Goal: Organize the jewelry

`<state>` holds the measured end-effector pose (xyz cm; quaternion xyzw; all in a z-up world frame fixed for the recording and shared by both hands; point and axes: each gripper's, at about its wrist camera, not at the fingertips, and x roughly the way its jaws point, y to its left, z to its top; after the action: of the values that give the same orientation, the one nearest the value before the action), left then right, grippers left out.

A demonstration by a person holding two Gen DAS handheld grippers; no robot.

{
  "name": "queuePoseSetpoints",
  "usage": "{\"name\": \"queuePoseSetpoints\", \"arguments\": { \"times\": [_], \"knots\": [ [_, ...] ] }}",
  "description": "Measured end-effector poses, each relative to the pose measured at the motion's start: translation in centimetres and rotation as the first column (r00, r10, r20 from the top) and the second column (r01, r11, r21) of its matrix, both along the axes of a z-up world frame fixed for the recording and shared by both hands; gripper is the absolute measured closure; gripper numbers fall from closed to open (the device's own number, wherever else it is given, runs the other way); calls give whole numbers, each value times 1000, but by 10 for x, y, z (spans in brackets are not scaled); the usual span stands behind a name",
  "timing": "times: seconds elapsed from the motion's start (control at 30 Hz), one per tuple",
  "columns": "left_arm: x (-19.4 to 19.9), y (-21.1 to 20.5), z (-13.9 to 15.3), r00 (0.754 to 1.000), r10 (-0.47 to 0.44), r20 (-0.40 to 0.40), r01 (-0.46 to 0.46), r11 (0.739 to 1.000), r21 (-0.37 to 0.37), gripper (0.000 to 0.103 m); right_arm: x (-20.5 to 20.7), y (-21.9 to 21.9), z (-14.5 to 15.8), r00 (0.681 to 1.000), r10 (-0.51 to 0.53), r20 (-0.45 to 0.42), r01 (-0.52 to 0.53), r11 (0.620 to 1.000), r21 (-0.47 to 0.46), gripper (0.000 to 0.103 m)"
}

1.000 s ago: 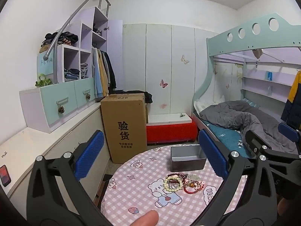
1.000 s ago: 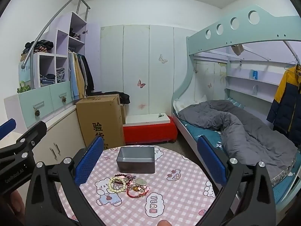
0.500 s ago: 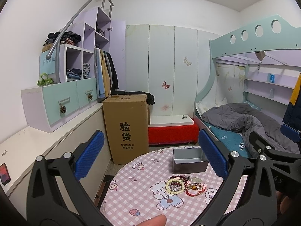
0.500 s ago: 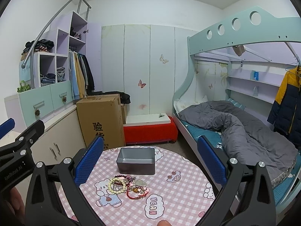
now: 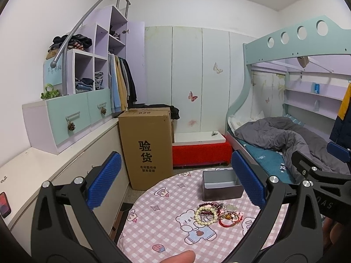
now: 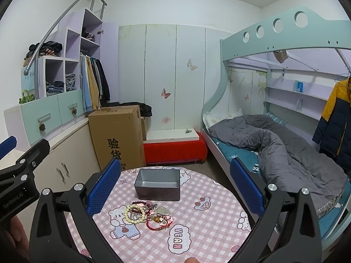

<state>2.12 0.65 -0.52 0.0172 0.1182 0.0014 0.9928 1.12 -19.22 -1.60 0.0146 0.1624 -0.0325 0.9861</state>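
Starting at nine o'clock on the round table (image 6: 210,225), our left gripper (image 5: 175,186) hangs above the checked cloth with its blue pads spread wide and nothing between them. In the right wrist view only its black side shows, at the far left edge.

At the centre of the table lies the jewelry pile (image 6: 149,213), a tangle of bracelets. From the left: a cream bead bracelet (image 6: 135,213), a dark red bead strand (image 6: 140,202) at its twelve o'clock, then a pale stone pendant (image 6: 162,210) and a red cord bracelet (image 6: 156,225) at five o'clock of the heap. We judge all of it light and limp; the beads look smooth and likely to roll or slip from flat pads, and the strands may drag each other along. The cream bracelet's outer edge, at nine o'clock of the pile, seems the cleanest place to pinch, taking one loop across the beads.

At twelve o'clock of the pile, just apart from it, the grey metal box (image 6: 158,186) stands open and looks empty.

Our right gripper (image 6: 175,186) hovers at three o'clock, pads equally wide apart, holding nothing.
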Motion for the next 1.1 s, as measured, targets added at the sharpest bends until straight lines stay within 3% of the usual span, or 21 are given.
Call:
{"name": "queuePoseSetpoints", "arguments": {
  "times": [0.3,0.47,0.57,0.83,1.1],
  "knots": [
    [28,-2,-23,996,-9,-86,9,1000,-7,5,19,-7,-15,998,6,-64,-7,1000,-7,8],
    [55,-3,-55,985,-14,-171,15,1000,7,5,34,-17,-38,991,-3,-132,2,1000,-7,7],
    [74,-2,-85,966,-15,-257,18,1000,9,5,46,-26,-61,978,-11,-210,11,1000,0,7],
    [129,-17,-180,872,-34,-489,72,996,59,5,70,-37,-120,920,1,-392,6,1000,18,7],
    [171,-16,-226,825,-20,-564,62,997,55,5,88,-37,-154,877,45,-478,-31,999,36,7]
  ]
}}
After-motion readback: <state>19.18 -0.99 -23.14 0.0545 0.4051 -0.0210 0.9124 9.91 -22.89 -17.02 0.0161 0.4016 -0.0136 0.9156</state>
